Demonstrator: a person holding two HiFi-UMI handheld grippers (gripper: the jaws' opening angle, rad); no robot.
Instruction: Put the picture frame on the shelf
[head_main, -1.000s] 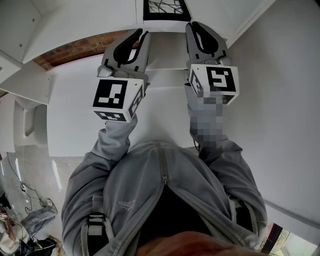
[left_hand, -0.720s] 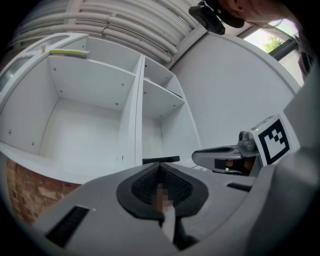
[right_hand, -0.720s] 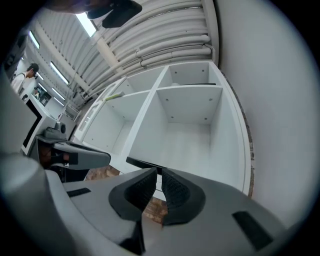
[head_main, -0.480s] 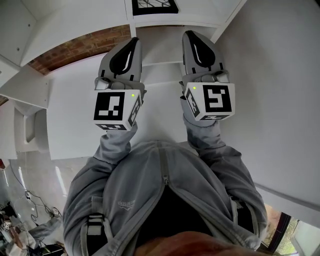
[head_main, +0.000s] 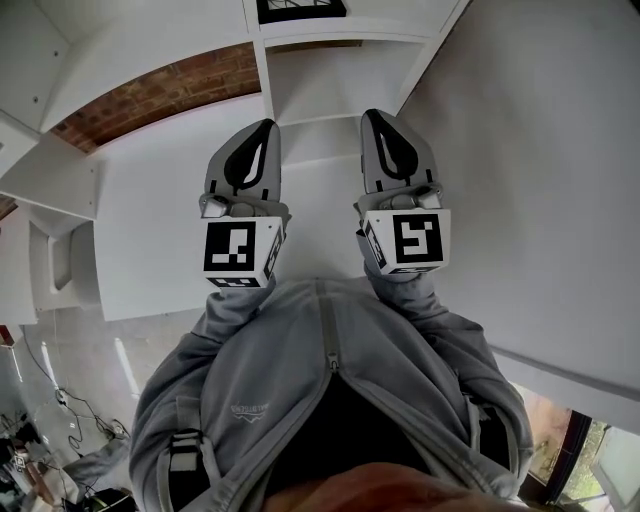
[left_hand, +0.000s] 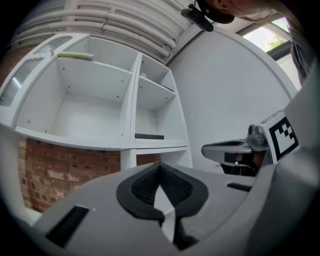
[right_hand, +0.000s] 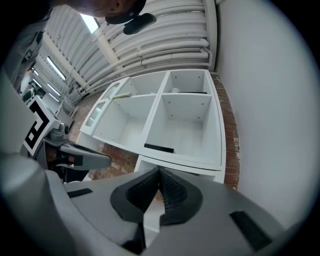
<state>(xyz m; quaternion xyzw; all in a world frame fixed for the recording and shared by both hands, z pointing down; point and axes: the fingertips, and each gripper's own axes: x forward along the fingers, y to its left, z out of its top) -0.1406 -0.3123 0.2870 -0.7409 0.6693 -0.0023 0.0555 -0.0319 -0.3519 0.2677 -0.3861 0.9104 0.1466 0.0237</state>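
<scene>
Left gripper (head_main: 262, 128): in its own view the left gripper (left_hand: 160, 169) is seen with jaws pressed together and nothing between them. The spread seen a second ago, close under the frame, is gone. It is drawn back from the shelf (head_main: 330, 75) and is now set lower in the head view.

Centre: the frame (head_main: 300, 8) is left on the shelf, cut off at the top edge of the head view and well apart from both grippers. From the left gripper the frame (left_hand: 149, 136) is seen as a thin dark strip on the floor board of a right-hand compartment, near the front edge. The same strip is given by the frame (right_hand: 159, 148) from the right, so it is judged to be lying flat. No contact with either gripper is seen.

Right gripper (head_main: 374, 118): the jaws have just been closing. In its own view the right gripper (right_hand: 159, 172) is seen shut tip to tip, with nothing between. It is also pulled back, beside the left one but apart from it.

Meaning: release is judged done and placement complete, so only the retreat is left. Risk is judged low, though the frame is set near the board's front edge and is not to be brushed on the way out
</scene>
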